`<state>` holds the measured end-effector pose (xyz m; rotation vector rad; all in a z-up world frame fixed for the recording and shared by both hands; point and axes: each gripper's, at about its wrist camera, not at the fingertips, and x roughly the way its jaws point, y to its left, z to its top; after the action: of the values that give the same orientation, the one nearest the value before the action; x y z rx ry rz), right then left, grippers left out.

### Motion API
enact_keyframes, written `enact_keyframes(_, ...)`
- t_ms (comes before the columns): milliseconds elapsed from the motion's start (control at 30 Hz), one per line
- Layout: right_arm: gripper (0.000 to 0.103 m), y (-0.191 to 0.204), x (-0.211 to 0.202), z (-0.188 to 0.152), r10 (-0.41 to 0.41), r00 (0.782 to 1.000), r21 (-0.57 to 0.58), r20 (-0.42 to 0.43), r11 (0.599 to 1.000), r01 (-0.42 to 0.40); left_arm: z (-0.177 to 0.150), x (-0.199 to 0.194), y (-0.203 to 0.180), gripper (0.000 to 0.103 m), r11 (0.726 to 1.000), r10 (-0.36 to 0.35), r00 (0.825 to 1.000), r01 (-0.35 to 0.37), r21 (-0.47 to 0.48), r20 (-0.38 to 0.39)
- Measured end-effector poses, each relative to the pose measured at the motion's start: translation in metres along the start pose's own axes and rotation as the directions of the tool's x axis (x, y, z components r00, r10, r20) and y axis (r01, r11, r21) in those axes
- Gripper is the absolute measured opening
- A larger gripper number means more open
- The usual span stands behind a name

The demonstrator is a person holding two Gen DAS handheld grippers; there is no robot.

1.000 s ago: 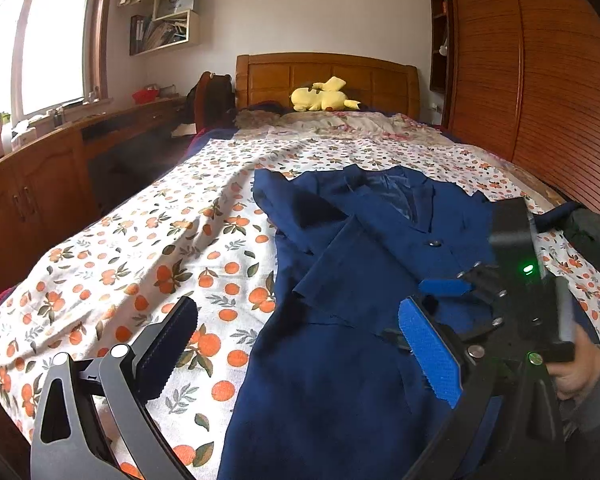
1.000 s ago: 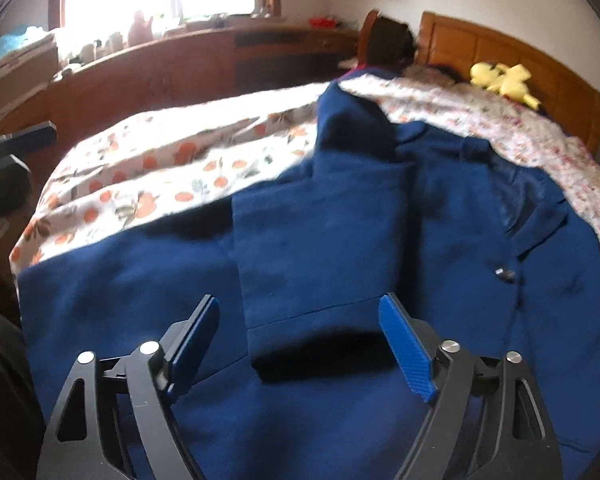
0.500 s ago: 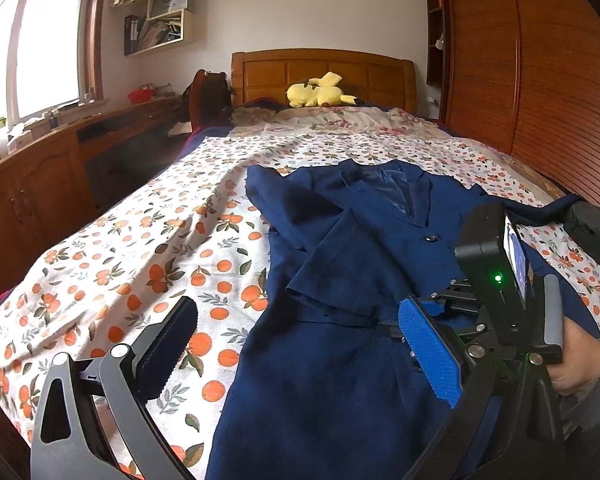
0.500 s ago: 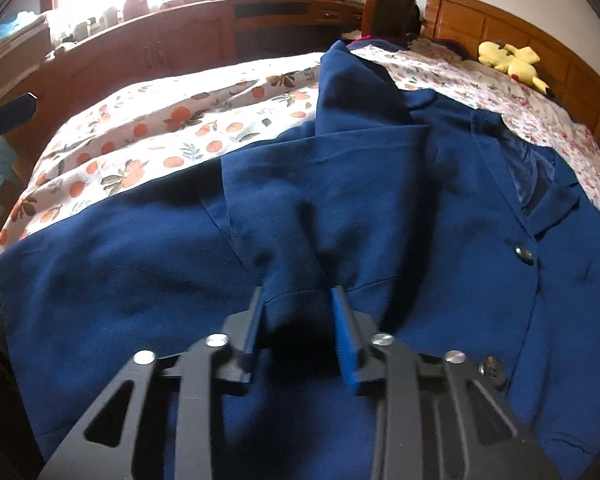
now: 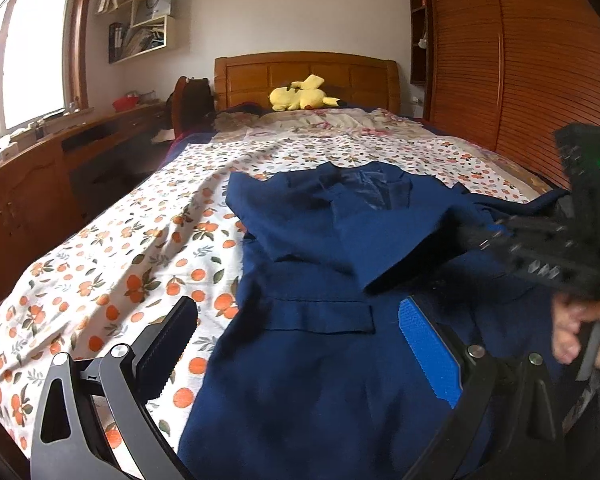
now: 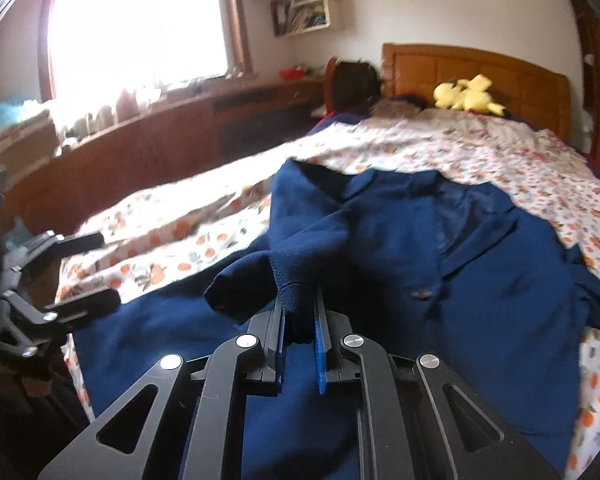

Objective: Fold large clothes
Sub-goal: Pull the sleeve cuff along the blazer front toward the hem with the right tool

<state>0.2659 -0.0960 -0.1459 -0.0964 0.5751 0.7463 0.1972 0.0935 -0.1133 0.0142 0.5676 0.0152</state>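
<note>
The cuff of the sleeve [image 6: 276, 280] of the blue jacket [image 5: 320, 360] on the bed [image 5: 112, 264] has just been pinched by the closing right gripper [image 6: 298, 320] and lifted, ready to be folded over, while the left gripper [image 5: 296, 340] is held wide apart near the hem.

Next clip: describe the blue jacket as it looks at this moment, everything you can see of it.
The jacket is dark navy, of matte woven cloth, with a lapel collar showing shinier lining and a dark front button. It lies face up on the orange-print bedspread, collar toward the headboard. One sleeve is folded across the chest; its cuff is lifted off the body, pinched in the closing right claw. The open left claw hovers near the hem.
</note>
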Motion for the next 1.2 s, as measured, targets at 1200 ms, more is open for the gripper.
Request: enact_keyframes(1200,0.050,-0.053,-0.041,-0.064,-0.121,0.988,-0.035,-0.092,0.992,0.118,0.016,0.022,-0.082,0.101,0.993,-0.098,0.995,0.097,0.064,0.012)
